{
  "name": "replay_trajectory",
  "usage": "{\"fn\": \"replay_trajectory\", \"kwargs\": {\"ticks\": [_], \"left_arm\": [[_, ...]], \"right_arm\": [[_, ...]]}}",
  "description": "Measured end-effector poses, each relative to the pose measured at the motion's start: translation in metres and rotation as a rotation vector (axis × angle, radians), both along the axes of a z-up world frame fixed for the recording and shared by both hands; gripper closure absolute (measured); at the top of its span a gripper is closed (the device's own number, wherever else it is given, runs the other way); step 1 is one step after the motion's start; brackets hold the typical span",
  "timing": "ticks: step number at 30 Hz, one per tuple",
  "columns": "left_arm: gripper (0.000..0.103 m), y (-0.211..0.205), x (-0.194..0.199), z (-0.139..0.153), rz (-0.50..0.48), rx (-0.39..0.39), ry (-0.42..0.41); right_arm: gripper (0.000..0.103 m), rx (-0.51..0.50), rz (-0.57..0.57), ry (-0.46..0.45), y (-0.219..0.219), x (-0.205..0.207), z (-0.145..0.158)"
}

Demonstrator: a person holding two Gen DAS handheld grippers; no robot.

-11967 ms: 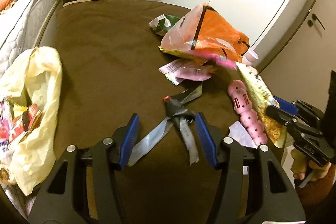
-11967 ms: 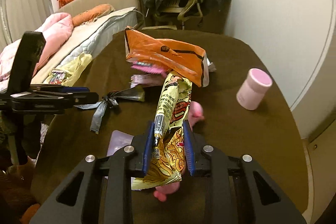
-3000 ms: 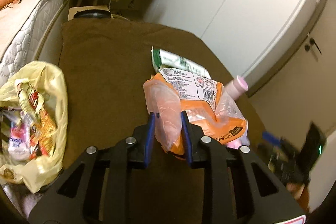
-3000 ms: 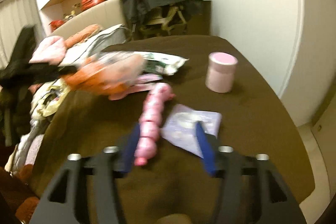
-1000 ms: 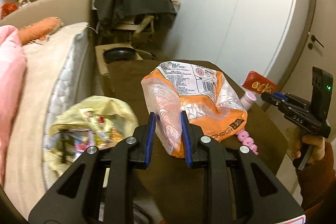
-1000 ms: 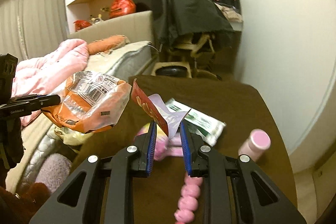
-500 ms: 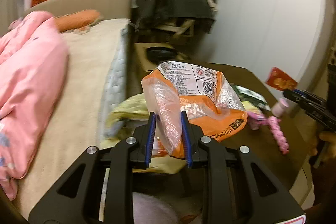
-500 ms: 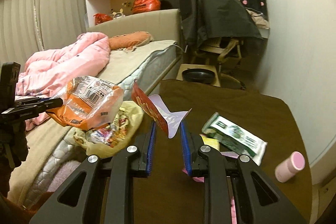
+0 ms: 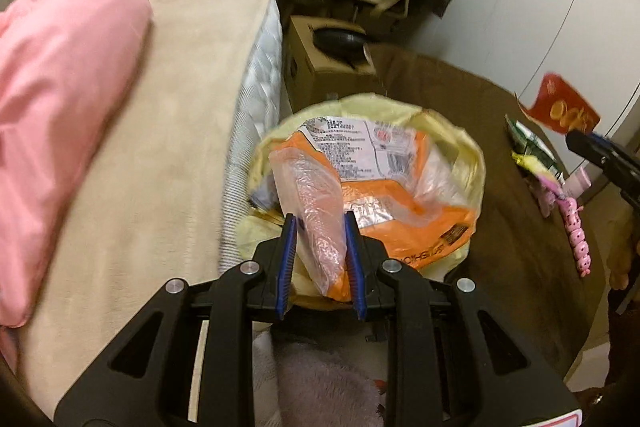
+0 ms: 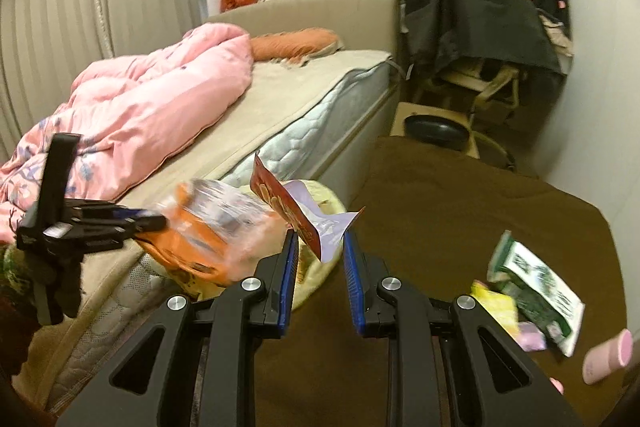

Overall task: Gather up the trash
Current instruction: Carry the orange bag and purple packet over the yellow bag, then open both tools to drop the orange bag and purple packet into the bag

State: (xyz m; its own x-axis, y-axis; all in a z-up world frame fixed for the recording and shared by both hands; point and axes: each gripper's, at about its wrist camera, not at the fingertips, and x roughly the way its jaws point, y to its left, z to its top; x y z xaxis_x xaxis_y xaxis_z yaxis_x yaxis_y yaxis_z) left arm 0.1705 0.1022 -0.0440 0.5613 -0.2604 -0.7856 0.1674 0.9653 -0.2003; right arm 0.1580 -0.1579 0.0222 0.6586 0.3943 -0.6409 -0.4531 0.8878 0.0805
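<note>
- The left gripper clamps its ribbed blue pads on a crinkled neck of clear film belonging to an orange snack bag; the bag's glossy body, with a white printed label panel, hangs over the open mouth of a pale yellow plastic bag.
- The yellow bag is thin and rumpled, its rim rounded into a loose ring, and it sits at the edge of the brown table, between the table and the bed.
- The right gripper is closed on a red snack wrapper, a flat torn packet with a white inner face and a pointed flap; it is held above the table edge, near the yellow bag.
- On the fuzzy brown cloth lie a green and white wrapper, a small yellow wrapper, a knobbly pink bead-like strip, and a smooth pink cylindrical cup.
- Beside the table stands a quilted mattress carrying a puffy pink duvet.
- A cardboard box holds a shallow black dish.
</note>
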Motion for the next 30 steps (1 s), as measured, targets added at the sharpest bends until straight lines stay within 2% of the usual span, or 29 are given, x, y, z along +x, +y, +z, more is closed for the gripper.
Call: {"fn": "replay_trajectory", "kwargs": {"ticks": [3,9,16,22,30], "left_arm": [[0.080,-0.010,0.011,-0.015,-0.016,-0.012,0.037],[0.081,-0.019,0.027,-0.035,-0.043,-0.018,0.071],[0.080,-0.006,0.034,-0.039,-0.042,-0.059,0.089],[0.080,-0.001,0.032,-0.040,-0.051,-0.095,0.094],[0.080,-0.009,0.041,-0.049,-0.054,-0.087,0.114]], "right_arm": [[0.081,-0.020,0.039,0.022,0.017,0.012,-0.011],[0.081,-0.007,0.108,0.127,0.050,0.046,-0.047],[0.081,-0.146,0.163,0.189,0.090,0.070,-0.095],[0.081,-0.191,0.174,0.235,0.090,0.077,-0.116],[0.081,-0.208,0.179,0.289,0.085,0.082,-0.127]]}}
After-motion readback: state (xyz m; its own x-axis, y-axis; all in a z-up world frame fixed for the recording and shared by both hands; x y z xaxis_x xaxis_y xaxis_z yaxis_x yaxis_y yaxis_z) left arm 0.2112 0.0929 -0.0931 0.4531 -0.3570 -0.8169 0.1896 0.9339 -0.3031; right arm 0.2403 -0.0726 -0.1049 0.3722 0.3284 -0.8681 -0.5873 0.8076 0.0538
